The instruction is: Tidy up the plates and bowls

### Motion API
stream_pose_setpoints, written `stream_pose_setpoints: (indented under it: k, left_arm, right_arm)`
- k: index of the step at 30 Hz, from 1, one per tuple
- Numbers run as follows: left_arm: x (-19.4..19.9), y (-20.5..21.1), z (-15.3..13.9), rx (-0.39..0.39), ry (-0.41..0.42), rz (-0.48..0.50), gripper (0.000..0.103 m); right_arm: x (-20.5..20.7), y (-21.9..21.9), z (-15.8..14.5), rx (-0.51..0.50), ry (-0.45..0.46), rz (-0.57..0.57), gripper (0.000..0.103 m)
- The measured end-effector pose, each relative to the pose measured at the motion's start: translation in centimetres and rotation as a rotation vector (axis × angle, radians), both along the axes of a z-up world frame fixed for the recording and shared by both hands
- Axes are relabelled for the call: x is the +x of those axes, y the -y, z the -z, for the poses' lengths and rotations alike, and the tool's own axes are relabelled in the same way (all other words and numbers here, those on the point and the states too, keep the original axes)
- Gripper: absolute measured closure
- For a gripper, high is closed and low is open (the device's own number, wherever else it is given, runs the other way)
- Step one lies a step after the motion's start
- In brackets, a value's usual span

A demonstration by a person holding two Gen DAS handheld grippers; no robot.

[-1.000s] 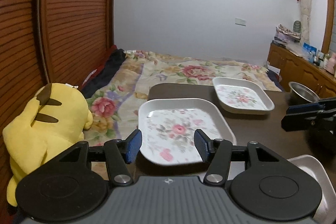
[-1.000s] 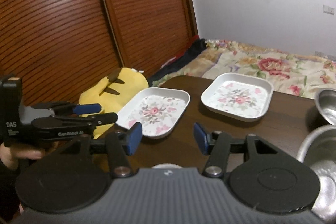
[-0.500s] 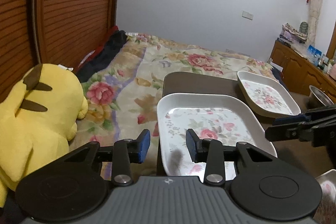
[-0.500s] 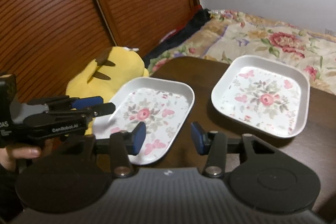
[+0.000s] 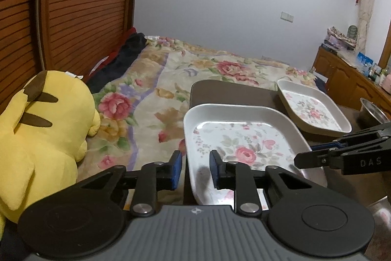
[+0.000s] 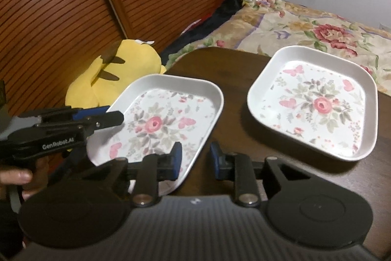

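Two white square plates with rose prints lie on a dark wooden table (image 6: 234, 94). The near plate (image 5: 242, 146) (image 6: 163, 121) sits at the table's left edge. My left gripper (image 5: 194, 169) is open, its fingers straddling that plate's left rim; it also shows in the right wrist view (image 6: 107, 115). My right gripper (image 6: 194, 160) is open, its fingers straddling the same plate's right rim; its side shows in the left wrist view (image 5: 317, 155). The far plate (image 5: 312, 109) (image 6: 315, 102) lies untouched further back.
A steel bowl (image 5: 372, 110) stands at the table's right. A yellow plush toy (image 5: 41, 129) lies on the floral bed (image 5: 195, 70) left of the table. A slatted wooden wardrobe (image 6: 73, 4) stands behind. A wooden cabinet (image 5: 347, 80) holds clutter at the far right.
Both grippers have moved in on the near plate and narrowed, the left to its left rim, the right to its right rim. The plates have not moved.
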State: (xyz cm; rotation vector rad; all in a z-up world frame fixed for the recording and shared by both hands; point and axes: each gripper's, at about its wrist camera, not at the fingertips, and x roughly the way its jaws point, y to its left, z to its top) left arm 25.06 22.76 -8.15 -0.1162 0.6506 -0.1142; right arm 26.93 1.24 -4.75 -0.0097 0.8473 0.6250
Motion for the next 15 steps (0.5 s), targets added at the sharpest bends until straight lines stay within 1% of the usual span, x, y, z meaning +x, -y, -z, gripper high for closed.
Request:
stream_pose_setpoints:
  k: [2, 5, 11, 15]
  left_arm:
    - [0.0, -0.1, 0.4, -0.006, -0.008, 0.000, 0.087]
    - [-0.2, -0.3, 0.4, -0.017, -0.010, -0.009, 0.088]
    - [-0.6, 0.4, 0.0, 0.003, -0.018, -0.020, 0.090]
    - [-1.1, 0.7, -0.4, -0.011, -0.026, -0.015, 0.091]
  right_arm:
    - [0.1, -0.1, 0.3, -0.015, 0.002, 0.005, 0.083]
    - [0.2, -0.2, 0.4, -0.016, 0.008, 0.007, 0.085]
    - [0.3, -0.2, 0.4, -0.005, 0.005, 0.004, 0.087]
    - [0.3, 0.1, 0.4, 0.011, -0.004, 0.011, 0.089]
